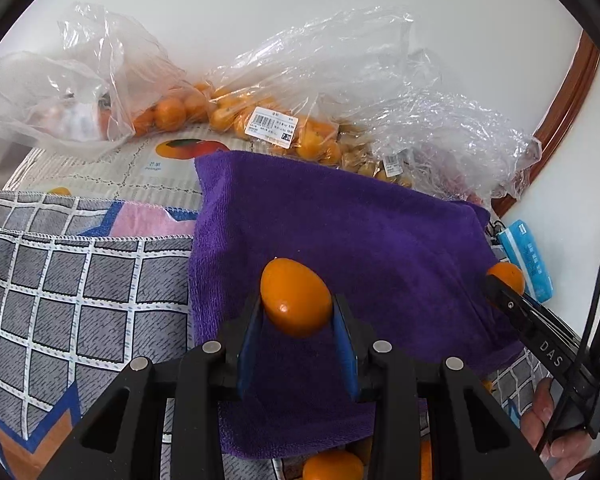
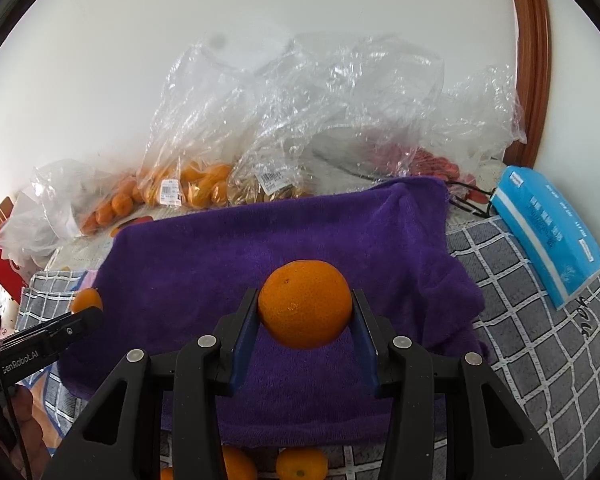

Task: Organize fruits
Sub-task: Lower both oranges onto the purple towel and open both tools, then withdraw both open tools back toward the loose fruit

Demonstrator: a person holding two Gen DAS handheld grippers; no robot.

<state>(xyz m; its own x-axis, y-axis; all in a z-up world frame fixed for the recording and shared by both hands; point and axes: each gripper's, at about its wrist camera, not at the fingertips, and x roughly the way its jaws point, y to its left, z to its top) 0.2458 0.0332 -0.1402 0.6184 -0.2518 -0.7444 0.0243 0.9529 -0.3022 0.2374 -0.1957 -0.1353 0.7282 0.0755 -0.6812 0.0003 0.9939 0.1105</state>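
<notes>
Right wrist alone shows the tangerine's (image 2: 305,305) dimpled skin.

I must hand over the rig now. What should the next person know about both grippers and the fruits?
Left gripper: shut on a smooth oval kumquat, held above the purple towel.
Right gripper: shut on a round mandarin, also above the towel.
Done: the towel carries no fruit yet, so neither held fruit is placed.
Left: set down both fruits. More loose fruits lie at the towel's near edge, and the plastic bags behind it still hold many.
</notes>
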